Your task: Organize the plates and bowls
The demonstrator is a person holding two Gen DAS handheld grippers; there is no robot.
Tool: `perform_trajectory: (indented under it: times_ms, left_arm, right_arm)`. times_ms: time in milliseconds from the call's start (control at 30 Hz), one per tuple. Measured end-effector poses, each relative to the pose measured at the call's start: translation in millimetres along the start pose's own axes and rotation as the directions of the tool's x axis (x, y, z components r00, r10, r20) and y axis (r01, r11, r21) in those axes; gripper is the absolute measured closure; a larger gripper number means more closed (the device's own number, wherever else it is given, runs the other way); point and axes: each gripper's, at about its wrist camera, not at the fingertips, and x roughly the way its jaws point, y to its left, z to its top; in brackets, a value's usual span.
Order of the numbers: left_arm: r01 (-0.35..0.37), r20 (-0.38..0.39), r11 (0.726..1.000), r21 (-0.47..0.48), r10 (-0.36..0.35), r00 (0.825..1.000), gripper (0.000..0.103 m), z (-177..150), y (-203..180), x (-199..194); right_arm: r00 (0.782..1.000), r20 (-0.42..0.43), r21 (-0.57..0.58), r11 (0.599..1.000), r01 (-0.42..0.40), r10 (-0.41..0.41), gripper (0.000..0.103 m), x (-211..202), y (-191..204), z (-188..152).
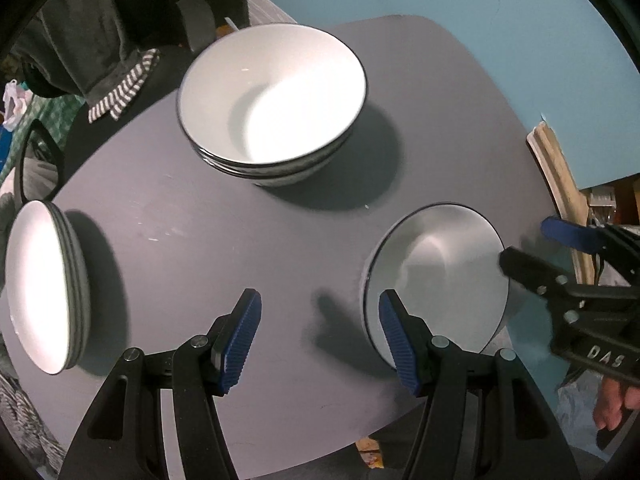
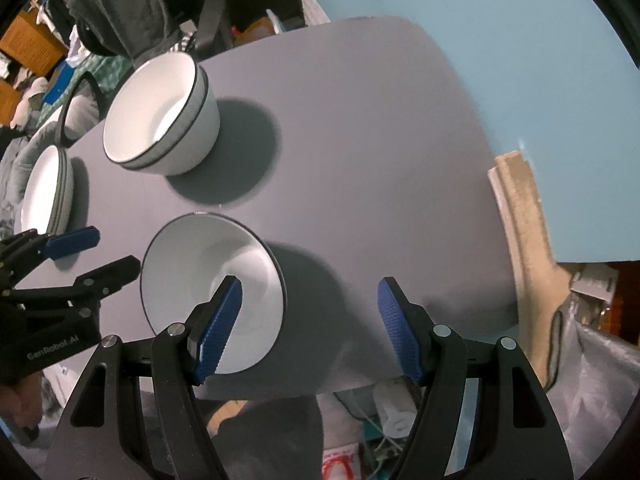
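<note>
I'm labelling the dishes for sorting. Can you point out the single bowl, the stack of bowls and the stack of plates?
single bowl [image 1: 440, 276]: left wrist view, inner wall.
stack of bowls [image 1: 276, 92]: left wrist view, inside of the top bowl.
stack of plates [image 1: 36, 284]: left wrist view, top plate's face.

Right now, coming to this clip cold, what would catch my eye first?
The lone bowl near the table's front edge, with the open left tongs and right tongs either side of it, neither gripping. Behind it stands a bowl stack mid-table, bright white inside with dark rims. A plate stack sits at the table's left edge.
</note>
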Motion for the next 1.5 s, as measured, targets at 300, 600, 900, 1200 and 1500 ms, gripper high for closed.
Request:
perform_trajectory:
  times_ms: [300, 600, 900, 1200, 1500]
  left_arm:
    - [0.013, -0.022, 1.0, -0.008, -0.013, 1.0, 0.041, -3, -9, 23]
    - [0.032, -0.036, 0.999, -0.035, -0.034, 0.999, 0.041, -5, -9, 35]
    - [0.056, -0.049, 0.997, -0.045, -0.058, 0.997, 0.062, -2, -11, 40]
    - [0.066, -0.077, 0.996, -0.057, -0.07, 0.995, 0.083, -6, -5, 51]
    - [0.074, -0.09, 0.997, -0.038, -0.077, 0.993, 0.094, -4, -13, 52]
  right_arm:
    - [0.998, -0.014, 0.006, 0.998, -0.059, 0.059, 0.033, 19, -1, -2]
    - [0.996, -0.029, 0.009, 0.996, -0.089, 0.09, 0.033, 25, -8, -2]
    - [0.99, -0.077, -0.034, 0.992, -0.123, 0.12, 0.057, 34, -4, -1]
    - [0.987, -0.104, -0.058, 0.99, -0.128, 0.121, 0.087, 42, 5, 6]
    - [0.986, -0.11, -0.034, 0.991, -0.127, 0.122, 0.096, 43, -1, 7]
